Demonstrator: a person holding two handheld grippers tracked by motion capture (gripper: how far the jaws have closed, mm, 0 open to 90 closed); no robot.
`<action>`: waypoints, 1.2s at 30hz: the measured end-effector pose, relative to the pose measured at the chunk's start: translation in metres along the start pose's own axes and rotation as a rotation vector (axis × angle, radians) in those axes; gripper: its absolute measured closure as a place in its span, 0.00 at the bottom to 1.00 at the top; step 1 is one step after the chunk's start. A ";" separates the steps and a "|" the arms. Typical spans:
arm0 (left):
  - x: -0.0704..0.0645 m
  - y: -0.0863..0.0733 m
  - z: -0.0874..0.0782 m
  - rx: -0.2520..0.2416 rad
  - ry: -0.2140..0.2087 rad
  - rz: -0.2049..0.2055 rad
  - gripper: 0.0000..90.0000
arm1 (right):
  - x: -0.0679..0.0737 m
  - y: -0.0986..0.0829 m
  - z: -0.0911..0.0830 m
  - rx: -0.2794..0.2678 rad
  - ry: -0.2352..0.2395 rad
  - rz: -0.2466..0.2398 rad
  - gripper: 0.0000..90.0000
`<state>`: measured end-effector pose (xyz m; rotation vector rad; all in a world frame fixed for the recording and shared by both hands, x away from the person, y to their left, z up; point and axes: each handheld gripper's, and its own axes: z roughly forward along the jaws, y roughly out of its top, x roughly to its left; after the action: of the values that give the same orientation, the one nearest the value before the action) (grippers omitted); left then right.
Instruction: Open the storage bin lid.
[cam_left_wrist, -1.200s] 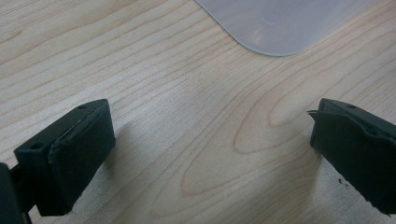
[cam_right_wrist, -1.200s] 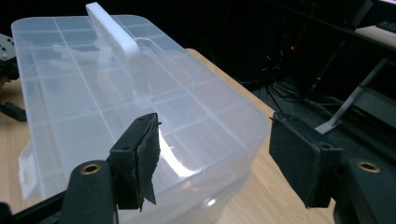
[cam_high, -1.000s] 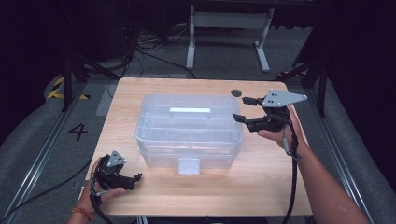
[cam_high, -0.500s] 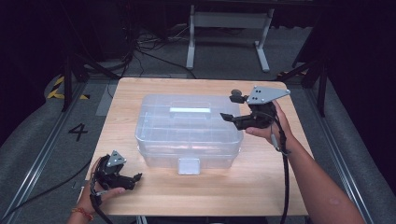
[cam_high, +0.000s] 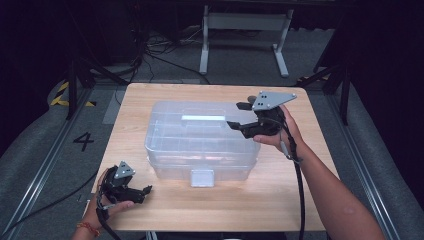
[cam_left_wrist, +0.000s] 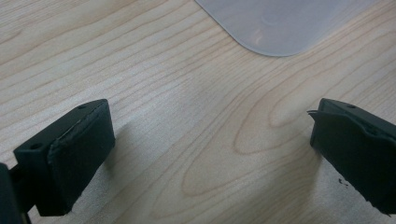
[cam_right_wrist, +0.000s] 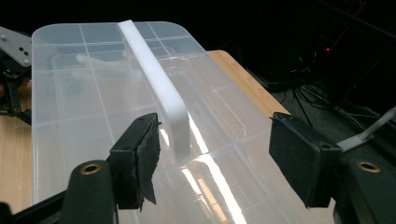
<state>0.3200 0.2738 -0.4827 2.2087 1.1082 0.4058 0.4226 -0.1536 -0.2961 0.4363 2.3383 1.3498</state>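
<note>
A clear plastic box (cam_high: 202, 140) with a ribbed lid, a white handle (cam_right_wrist: 156, 84) and a front latch is seen on the worktop (cam_high: 150, 95), under the open right tool (cam_high: 239, 116). That tool has been moved in over the lid since before. The left tool (cam_high: 145, 191), jaws apart, has stayed beside the box's near corner.

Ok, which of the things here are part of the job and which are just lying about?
Part of the job:
- clear plastic box, lid on
- its white handle
- right gripper, jaws open above the lid
- left gripper, jaws open, resting on the table

Lying about:
- metal stand beyond the table
- cables on the floor
</note>
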 end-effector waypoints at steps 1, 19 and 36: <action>0.000 0.000 0.000 0.000 0.000 0.000 0.00 | 0.000 0.000 0.000 0.000 0.000 0.000 0.38; 0.000 0.000 0.000 0.002 -0.004 -0.005 0.00 | 0.004 0.002 0.021 0.046 0.027 -0.014 0.40; 0.000 0.000 0.000 0.000 -0.001 -0.001 0.00 | 0.010 0.007 0.029 0.098 0.049 -0.051 0.75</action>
<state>0.3199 0.2737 -0.4827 2.2078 1.1090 0.4045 0.4286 -0.1243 -0.3053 0.3735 2.4462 1.2393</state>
